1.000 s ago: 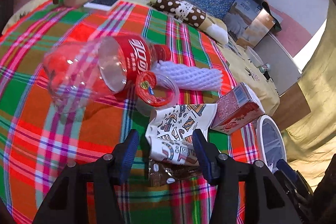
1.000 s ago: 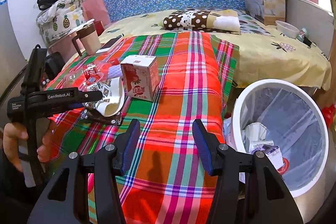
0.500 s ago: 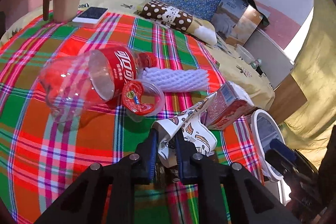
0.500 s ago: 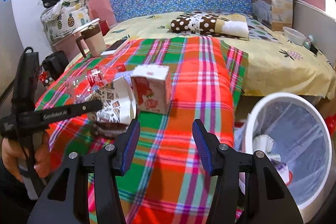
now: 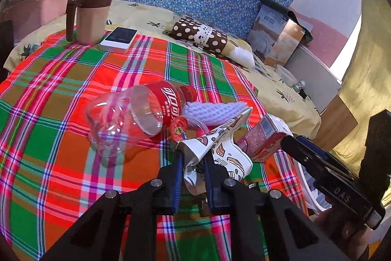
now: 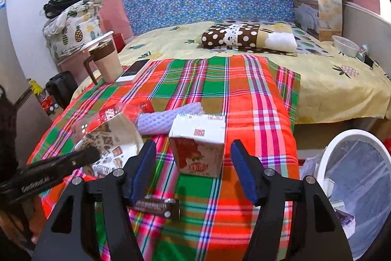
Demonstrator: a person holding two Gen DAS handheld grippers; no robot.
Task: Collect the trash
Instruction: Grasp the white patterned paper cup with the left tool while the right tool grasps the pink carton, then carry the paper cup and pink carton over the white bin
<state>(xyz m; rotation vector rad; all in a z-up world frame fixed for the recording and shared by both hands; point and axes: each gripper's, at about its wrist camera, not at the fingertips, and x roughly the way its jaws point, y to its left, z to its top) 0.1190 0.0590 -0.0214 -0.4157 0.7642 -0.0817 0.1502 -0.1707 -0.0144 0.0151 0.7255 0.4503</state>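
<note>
on plaid cloth (image 5: 61,94): 1 clear plastic bottle (image 5: 132,114) w/ red label, lying on its side; 1 white foam net sleeve (image 5: 215,110), bumpy; 1 small clear cup w/ red foil lid (image 5: 179,127); 1 red-white carton (image 6: 198,146), boxy, upright; 1 printed paper cup (image 5: 220,148), crushed flat; 1 dark foil wrapper (image 6: 156,207) nr cloth's front edge.

left gripper (image 5: 193,158): pads squeezed tight on the paper cup's crumpled rim, cup lifted off cloth, tilted up-right.

right gripper (image 6: 193,163): jaws opening, at widest; carton stands in line w/ the gap, pads not touching it; wrapper lies below, btwn the fingers.

1 white round bin (image 6: 342,146) w/ clear liner, beside bed at right, paper scraps inside.

off-task: 1 beige mug (image 5: 90,16), brown lid; 1 phone (image 5: 119,38) beside it; 1 polka-dot pillow (image 5: 202,36).
</note>
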